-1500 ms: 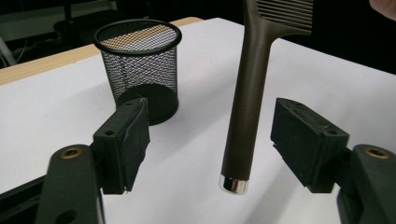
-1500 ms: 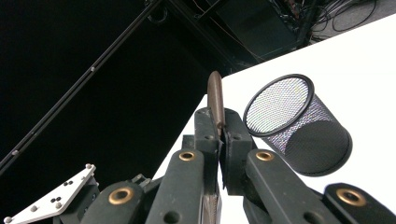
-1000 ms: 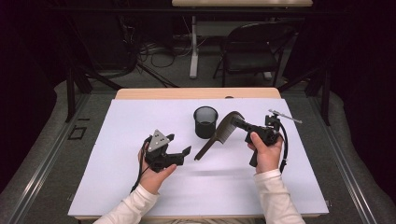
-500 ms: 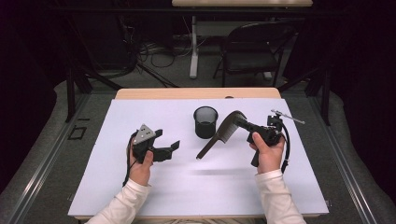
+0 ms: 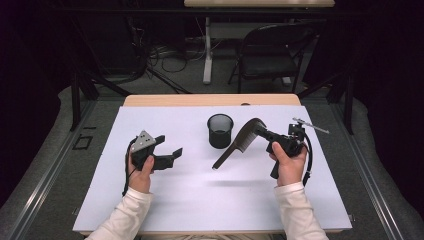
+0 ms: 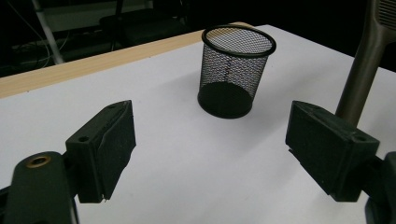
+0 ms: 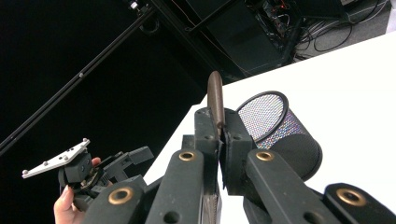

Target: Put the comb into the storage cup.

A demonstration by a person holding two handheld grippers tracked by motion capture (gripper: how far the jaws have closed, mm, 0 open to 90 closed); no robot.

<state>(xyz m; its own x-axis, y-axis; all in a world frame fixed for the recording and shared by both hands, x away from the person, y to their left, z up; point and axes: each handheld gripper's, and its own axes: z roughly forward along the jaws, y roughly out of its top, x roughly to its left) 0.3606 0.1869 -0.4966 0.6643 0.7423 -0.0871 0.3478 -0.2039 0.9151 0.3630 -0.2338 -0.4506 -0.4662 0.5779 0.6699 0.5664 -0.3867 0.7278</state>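
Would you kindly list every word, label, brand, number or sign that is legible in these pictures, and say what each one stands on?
None: no legible text appears in any view.
The black wire-mesh cup, the dark brown plastic comb, the white table cover, the left gripper and the right gripper all look unmarked.

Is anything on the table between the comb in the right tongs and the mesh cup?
Nothing visible. The comb, clamped in the right tongs, hangs just beside the mesh cup; the left tongs sit open, apart.
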